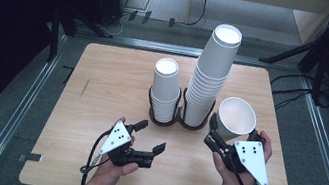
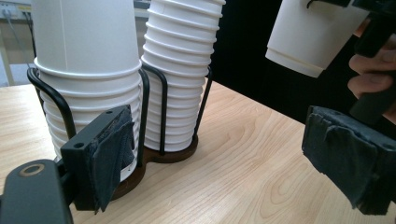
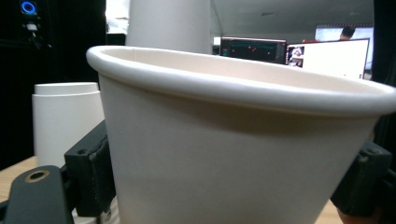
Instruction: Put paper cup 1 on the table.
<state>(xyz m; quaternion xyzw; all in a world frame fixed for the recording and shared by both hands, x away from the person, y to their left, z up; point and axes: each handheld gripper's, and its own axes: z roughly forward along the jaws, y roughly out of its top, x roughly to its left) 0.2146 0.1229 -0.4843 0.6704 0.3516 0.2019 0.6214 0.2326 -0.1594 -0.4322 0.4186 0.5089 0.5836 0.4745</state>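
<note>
Two stacks of white paper cups stand in a black wire holder point(image 1: 178, 120) at the table's middle: a short stack point(image 1: 165, 90) on the left and a tall stack point(image 1: 211, 75) on the right. My right gripper point(image 1: 232, 132) is shut on a single white paper cup point(image 1: 235, 118), held tilted just right of the tall stack, mouth up. That cup point(image 3: 233, 154) sits between the two black jaws of the right gripper point(image 3: 226, 189). My left gripper point(image 1: 151, 137) is open and holds nothing, in front of the holder. The left gripper point(image 2: 229, 158) faces the short stack point(image 2: 86, 70), the tall stack point(image 2: 180, 70) and the held cup point(image 2: 313, 35).
The wooden table point(image 1: 101, 92) has bare surface left and right of the holder and along its front edge. Metal rails point(image 1: 22, 109) frame the table on the floor, with cables point(image 1: 299, 95) at the right. Lit monitors point(image 3: 327, 56) stand far behind.
</note>
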